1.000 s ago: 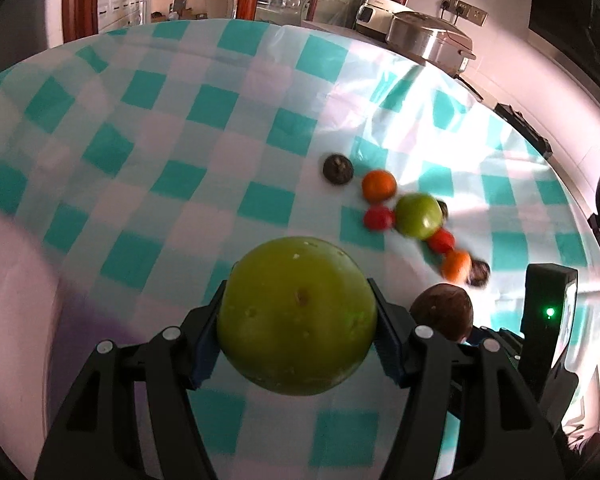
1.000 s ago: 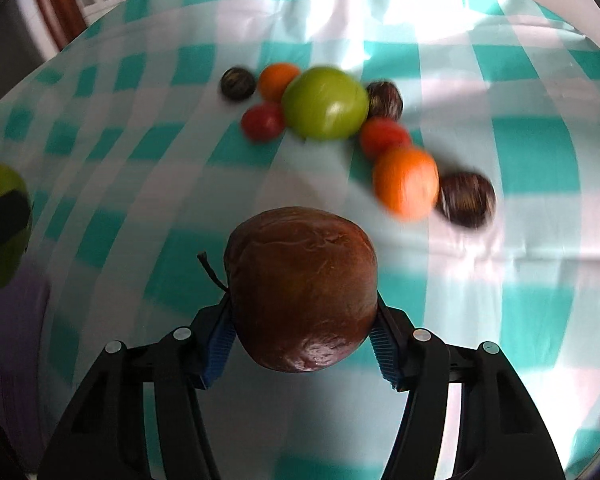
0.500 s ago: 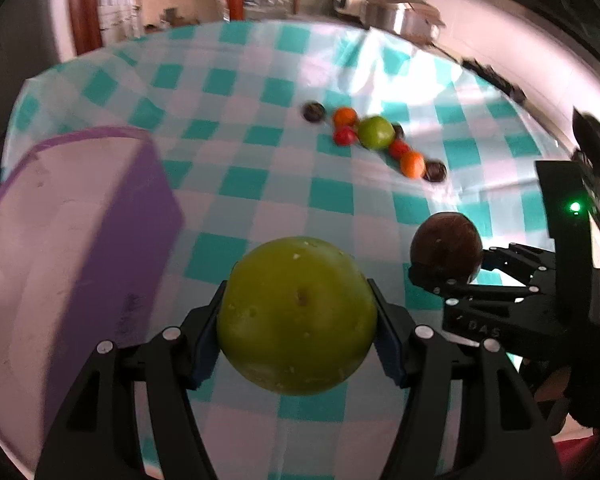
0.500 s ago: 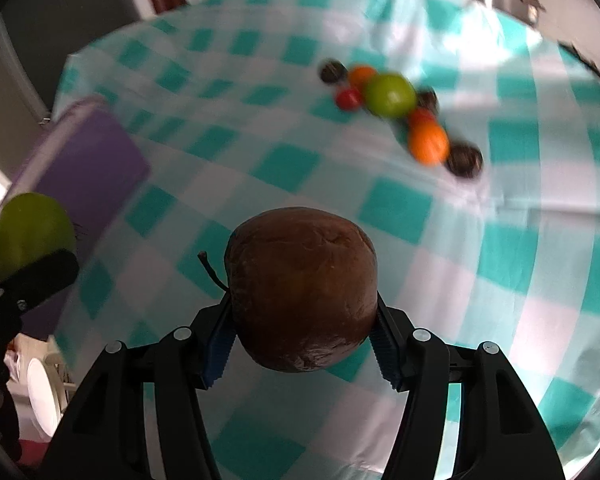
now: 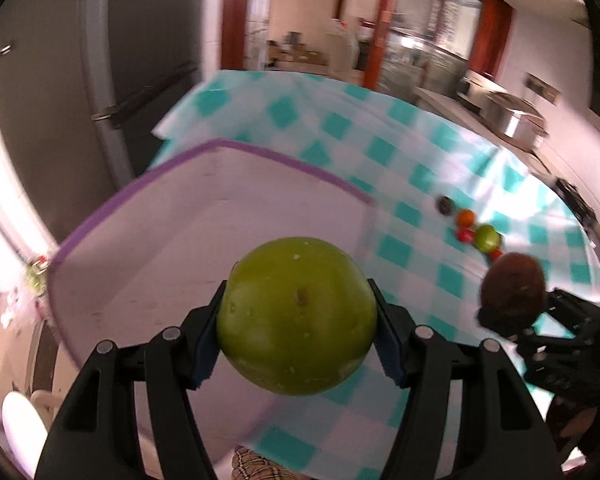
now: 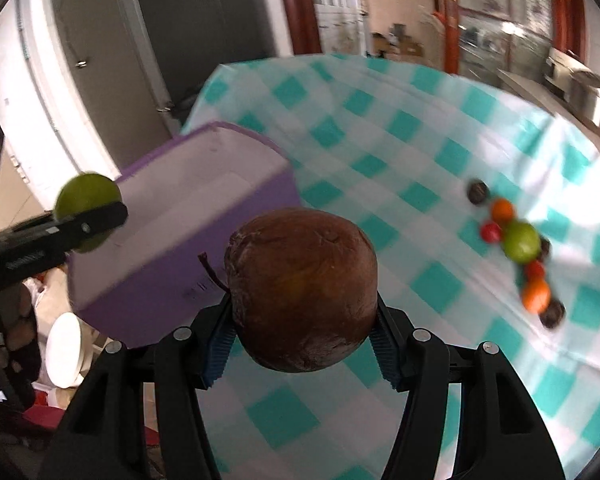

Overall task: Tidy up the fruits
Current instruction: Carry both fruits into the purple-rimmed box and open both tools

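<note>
Both grippers now swung from fruit pile to purple bin, left gripper clamped on green apple over bin, right gripper clamped on brown fruit above checked cloth beside bin.

The surface is wearing a teal-and-white checked cloth that is hanging over its near edge. A purple-rimmed white bin is sitting on the cloth at the left corner. Well apart from it, toward the far right, a loose row of fruit is lying directly on the cloth: a dark round fruit, an orange fruit, a small red fruit, a green fruit, another red fruit, a second orange fruit and a dark fruit.
</note>
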Action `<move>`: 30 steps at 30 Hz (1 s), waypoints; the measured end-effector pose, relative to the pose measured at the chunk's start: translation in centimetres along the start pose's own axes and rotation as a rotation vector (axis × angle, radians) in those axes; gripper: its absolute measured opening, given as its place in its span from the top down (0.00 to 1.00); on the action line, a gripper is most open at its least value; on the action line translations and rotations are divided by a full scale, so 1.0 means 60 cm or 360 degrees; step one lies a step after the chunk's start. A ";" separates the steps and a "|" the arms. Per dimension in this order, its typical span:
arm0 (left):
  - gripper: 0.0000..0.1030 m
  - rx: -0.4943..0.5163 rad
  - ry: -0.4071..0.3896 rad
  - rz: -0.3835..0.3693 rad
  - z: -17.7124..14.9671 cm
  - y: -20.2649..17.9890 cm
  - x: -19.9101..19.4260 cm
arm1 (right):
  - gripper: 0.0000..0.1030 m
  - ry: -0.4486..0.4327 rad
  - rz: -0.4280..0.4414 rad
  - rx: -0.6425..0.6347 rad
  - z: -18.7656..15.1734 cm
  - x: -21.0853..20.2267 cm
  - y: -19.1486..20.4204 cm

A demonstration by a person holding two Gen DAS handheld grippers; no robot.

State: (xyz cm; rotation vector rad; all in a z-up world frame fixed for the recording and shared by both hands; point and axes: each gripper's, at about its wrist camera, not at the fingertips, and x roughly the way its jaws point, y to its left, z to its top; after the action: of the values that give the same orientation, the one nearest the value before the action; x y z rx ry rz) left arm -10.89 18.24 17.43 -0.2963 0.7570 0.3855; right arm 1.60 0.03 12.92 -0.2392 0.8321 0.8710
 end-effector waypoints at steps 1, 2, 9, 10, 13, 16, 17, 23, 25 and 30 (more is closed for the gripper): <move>0.37 -0.0021 0.0002 0.0028 0.004 0.018 0.001 | 0.43 -0.0012 0.0010 -0.0006 0.016 0.009 0.023; 0.37 -0.0038 0.0006 0.0050 0.007 0.035 0.001 | 0.43 -0.0014 0.0023 -0.0011 0.026 0.014 0.027; 0.37 -0.0094 0.0083 0.0231 0.051 0.148 0.030 | 0.43 0.0009 0.0146 -0.0128 0.141 0.089 0.115; 0.37 -0.0083 0.0119 0.0262 0.055 0.158 0.039 | 0.43 0.0045 0.0150 -0.0153 0.153 0.104 0.127; 0.37 -0.0083 0.0251 0.0280 0.068 0.194 0.082 | 0.43 0.0210 0.0138 -0.0245 0.189 0.172 0.180; 0.37 -0.0025 0.0367 0.0287 0.074 0.219 0.124 | 0.43 0.0400 0.0079 -0.0382 0.205 0.246 0.226; 0.37 0.0000 0.0389 0.0291 0.076 0.225 0.136 | 0.43 0.0460 0.0059 -0.0416 0.209 0.271 0.239; 0.37 0.0118 0.0557 0.0293 0.063 0.254 0.196 | 0.43 0.0867 -0.0030 -0.0591 0.204 0.419 0.301; 0.37 0.0141 0.0605 0.0297 0.057 0.266 0.213 | 0.43 0.1020 -0.0078 -0.0616 0.195 0.462 0.312; 0.36 0.0307 0.0611 0.0264 0.064 0.264 0.228 | 0.43 0.1229 -0.0189 -0.0600 0.179 0.533 0.311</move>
State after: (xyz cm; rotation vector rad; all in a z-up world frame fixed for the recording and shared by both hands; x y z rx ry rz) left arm -6.50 37.01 8.42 -0.1257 1.1926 0.4135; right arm 4.93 35.97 -0.70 -0.9888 1.3428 0.8191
